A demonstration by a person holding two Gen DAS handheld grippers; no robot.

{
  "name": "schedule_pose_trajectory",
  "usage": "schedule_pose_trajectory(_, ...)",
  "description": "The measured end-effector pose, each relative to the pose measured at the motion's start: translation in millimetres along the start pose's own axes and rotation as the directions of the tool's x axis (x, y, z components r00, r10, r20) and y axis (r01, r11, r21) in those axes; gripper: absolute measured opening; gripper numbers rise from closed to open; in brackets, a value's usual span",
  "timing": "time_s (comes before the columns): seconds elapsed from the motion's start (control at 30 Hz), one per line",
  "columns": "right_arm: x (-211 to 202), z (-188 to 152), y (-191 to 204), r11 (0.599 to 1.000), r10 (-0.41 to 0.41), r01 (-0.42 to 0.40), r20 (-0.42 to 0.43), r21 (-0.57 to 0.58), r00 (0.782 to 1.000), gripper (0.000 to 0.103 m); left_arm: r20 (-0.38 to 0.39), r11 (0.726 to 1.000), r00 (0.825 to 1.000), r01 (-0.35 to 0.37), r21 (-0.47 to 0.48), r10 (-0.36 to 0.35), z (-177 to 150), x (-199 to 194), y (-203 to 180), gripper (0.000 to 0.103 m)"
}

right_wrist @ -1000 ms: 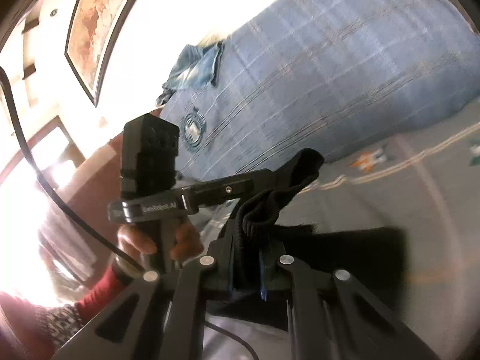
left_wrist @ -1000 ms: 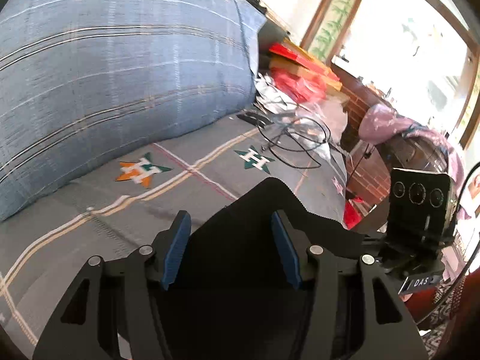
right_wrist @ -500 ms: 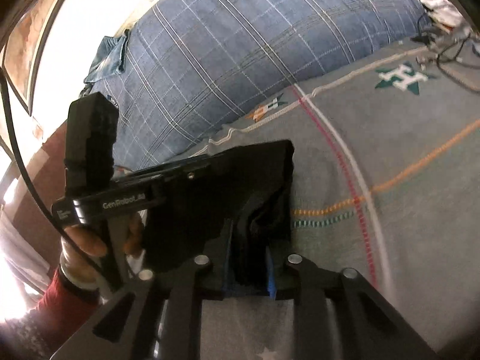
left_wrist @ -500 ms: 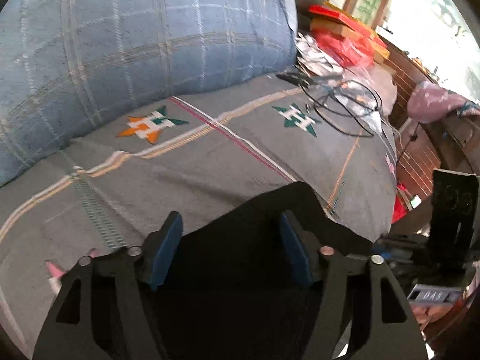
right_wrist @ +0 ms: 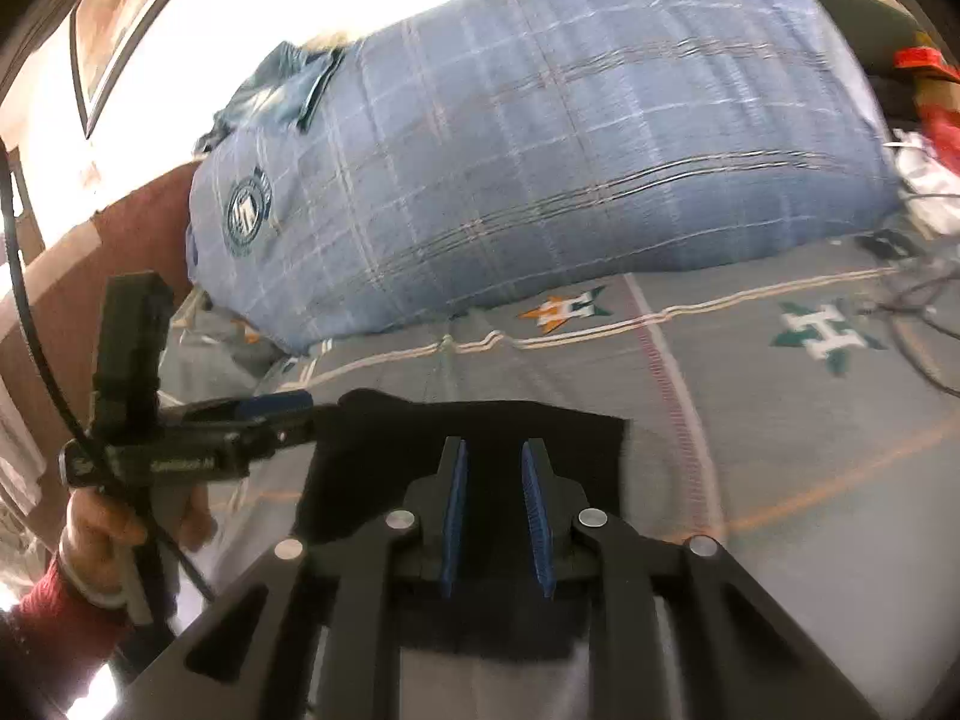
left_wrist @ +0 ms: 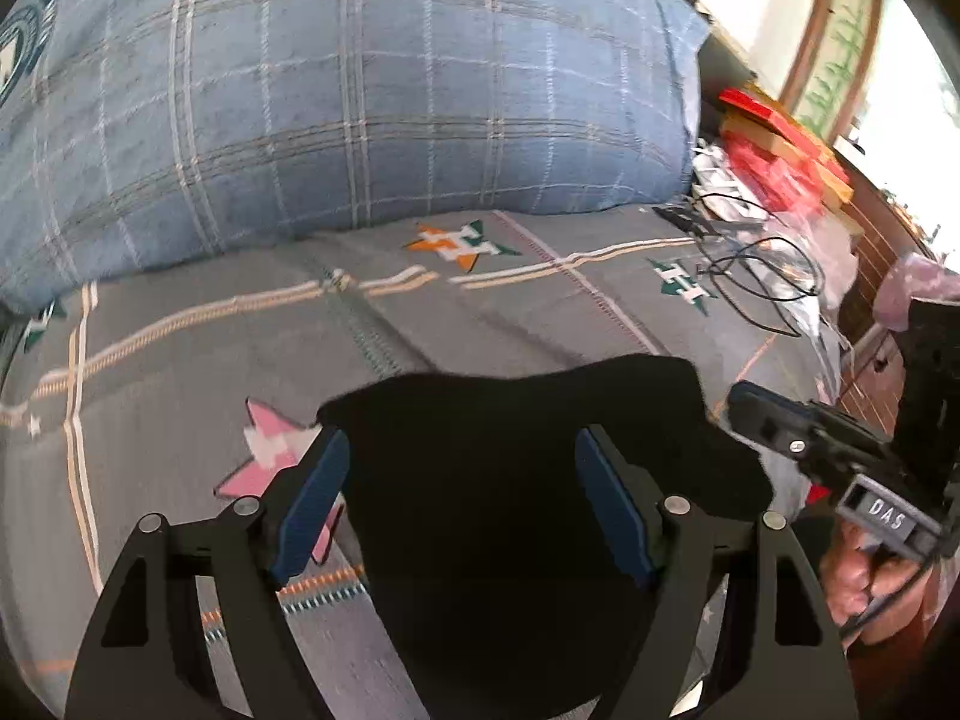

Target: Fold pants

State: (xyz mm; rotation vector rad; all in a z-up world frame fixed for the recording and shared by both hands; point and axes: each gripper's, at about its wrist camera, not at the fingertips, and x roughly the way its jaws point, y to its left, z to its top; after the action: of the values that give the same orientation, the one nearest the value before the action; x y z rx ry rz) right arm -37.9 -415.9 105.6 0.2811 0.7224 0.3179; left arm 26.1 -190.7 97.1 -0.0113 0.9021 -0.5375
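Observation:
Black pants [left_wrist: 510, 420] lie folded on the grey star-patterned bedsheet [left_wrist: 180, 348]. My left gripper [left_wrist: 461, 437] hovers over their near part with its jaws still opening wide; the cloth lies beneath and the blue pads [left_wrist: 312, 504] do not press it. The right wrist view shows the pants [right_wrist: 576, 438] as a flat dark rectangle. My right gripper [right_wrist: 493, 447] stands over them, jaws a small way apart, with only flat cloth showing in the gap. The left gripper [right_wrist: 270, 405] reaches the pants' left edge there, held by a hand [right_wrist: 102, 528] in a red sleeve.
A big blue plaid duvet [left_wrist: 360, 90] fills the back of the bed. Black cables [left_wrist: 750, 270] and red boxes [left_wrist: 774, 138] lie at the right end. A wooden bed frame [right_wrist: 72, 276] runs along the left.
Both grippers have come down and the pants now lie flat on the sheet. The bunched cloth has left the right pads, which stand apart. The left jaws have spread wider.

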Motion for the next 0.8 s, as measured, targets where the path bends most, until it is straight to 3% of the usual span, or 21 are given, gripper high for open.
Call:
schedule_pose_trajectory(0.27, 50, -5, -8, 0.999, -0.034, 0.036, -0.072, 0.024, 0.997, 0.021, -0.01, 0.999, 0.999, -0.048, -0.021, 0.048, -8, 21, 2, 0.082)
schedule_pose_trajectory(0.43, 69, -5, -20, 0.998, 0.0, 0.006, -0.092, 0.064, 0.996, 0.021, -0.009, 0.998, 0.998, -0.067, -0.021, 0.067, -6, 31, 3, 0.083)
schedule_pose_trajectory(0.8, 68, -3, -14, 0.999, -0.009, 0.013, -0.089, 0.043, 0.996, 0.024, -0.003, 0.997, 0.997, -0.074, -0.034, 0.074, -4, 30, 3, 0.083)
